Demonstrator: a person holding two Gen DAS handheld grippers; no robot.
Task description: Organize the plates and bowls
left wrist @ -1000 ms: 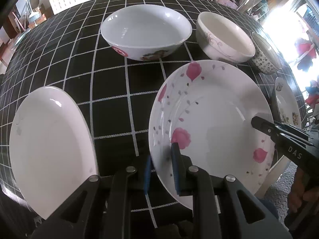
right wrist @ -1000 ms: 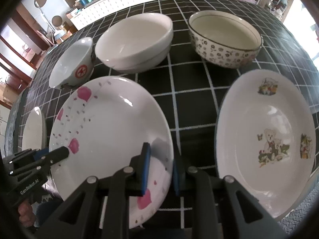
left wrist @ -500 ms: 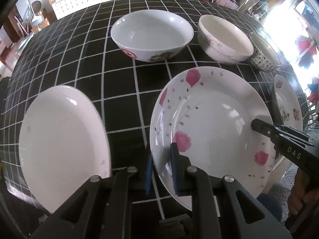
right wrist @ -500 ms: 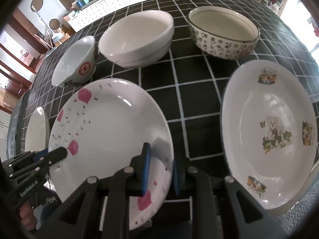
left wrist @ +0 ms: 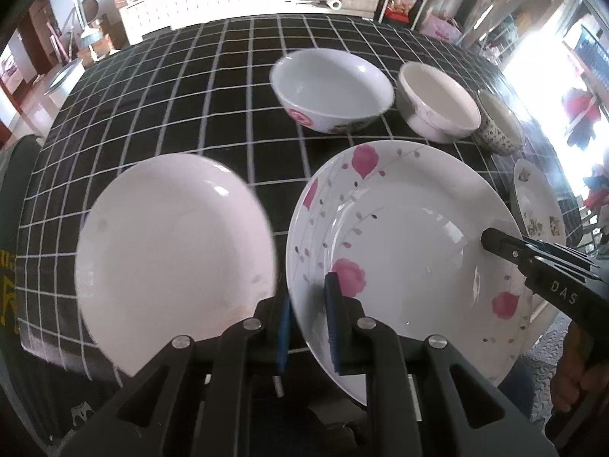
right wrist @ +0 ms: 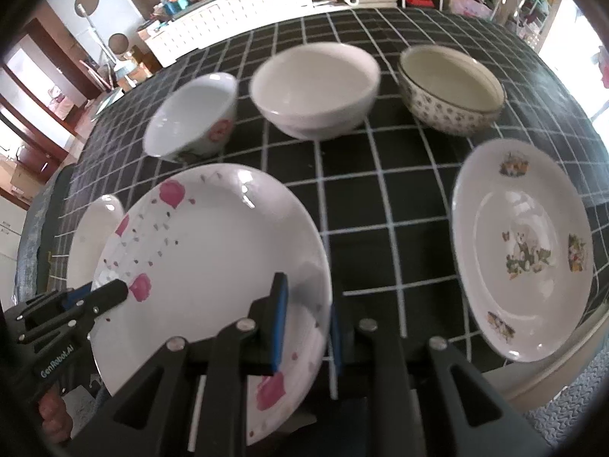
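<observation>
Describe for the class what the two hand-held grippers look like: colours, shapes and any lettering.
Both are black plastic with two angular fingers, silver bolts at the pivots and blue pads. The left hand-held gripper reads "GenRobot.AI" along its side in the right wrist view; the right hand-held gripper reads "DAS" in the left wrist view. No sleeves or cables show.

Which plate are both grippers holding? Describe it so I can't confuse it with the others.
On the black tablecloth with a white grid, three plates sit along the near edge. The held one is the middle plate, the white plate with pink flowers, between the plain white plate and the white plate with cartoon animals. Only it has pink blossoms, and the left gripper and right gripper clamp opposite rims.
</observation>
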